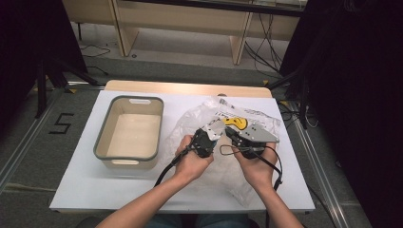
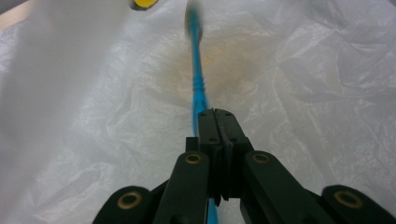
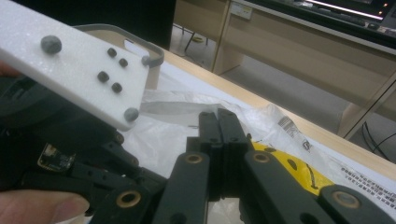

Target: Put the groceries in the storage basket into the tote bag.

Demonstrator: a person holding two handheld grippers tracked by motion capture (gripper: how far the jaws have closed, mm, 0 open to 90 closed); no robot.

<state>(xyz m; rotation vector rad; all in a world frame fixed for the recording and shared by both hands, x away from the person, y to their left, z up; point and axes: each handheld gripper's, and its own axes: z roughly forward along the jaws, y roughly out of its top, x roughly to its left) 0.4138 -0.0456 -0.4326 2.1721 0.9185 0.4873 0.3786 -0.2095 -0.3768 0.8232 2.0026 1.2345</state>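
Note:
A crumpled clear plastic bag [image 1: 197,118] lies on the white table [image 1: 85,185], with a yellow item [image 1: 236,122] inside it. Both hands hold their grippers over the bag, close together. In the left gripper view the left gripper [image 2: 215,112] is shut, and a thin blue stick with a blurred pale head [image 2: 197,79] runs under its jaws across the bag [image 2: 303,93]. The yellow item [image 2: 142,3] peeks in at the top edge. My right gripper [image 3: 217,113] is shut above the bag [image 3: 163,135], just left of the yellow item [image 3: 289,168]. From above, the left gripper [image 1: 212,133] and the right gripper [image 1: 229,132] nearly touch.
A beige bin with a grey rim [image 1: 102,137] stands at the left of the table, nothing in it; its rim [image 3: 154,51] shows behind the left gripper's pale plate [image 3: 79,70]. Wooden furniture legs and cables stand on the floor beyond the far edge.

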